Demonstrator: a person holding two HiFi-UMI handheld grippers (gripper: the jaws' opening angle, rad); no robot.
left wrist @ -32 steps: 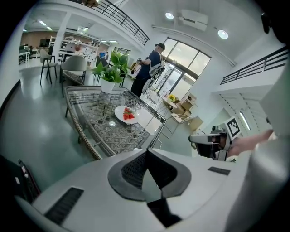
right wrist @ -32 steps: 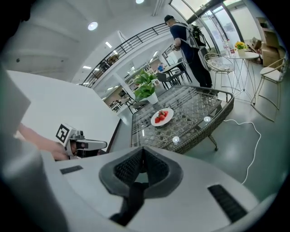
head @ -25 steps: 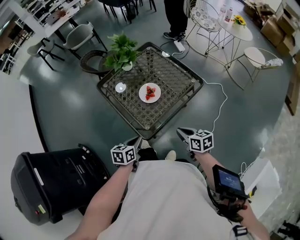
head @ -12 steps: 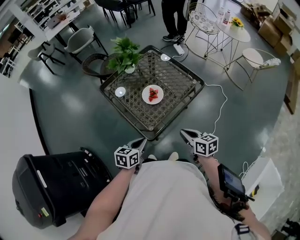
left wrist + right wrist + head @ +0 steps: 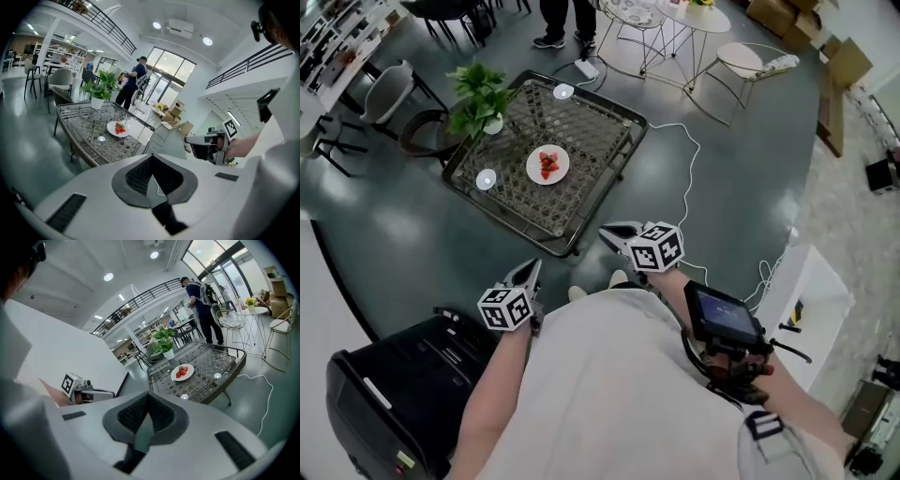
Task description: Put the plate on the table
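Fingers on the left gripper (image 5: pixel 532 268) and the right gripper (image 5: pixel 607 229) are pinched together, holding nothing, close to the person's body. Well ahead of them, the plate (image 5: pixel 547 165) sits on the table (image 5: pixel 591 141): small, round, white, carrying what look like cut strawberries.

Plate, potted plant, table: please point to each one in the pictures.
plate (image 5: pixel 539 174), head view, bare white part beside the strawberries
potted plant (image 5: pixel 480 92), head view, green leaves
table (image 5: pixel 508 217), head view, near rim
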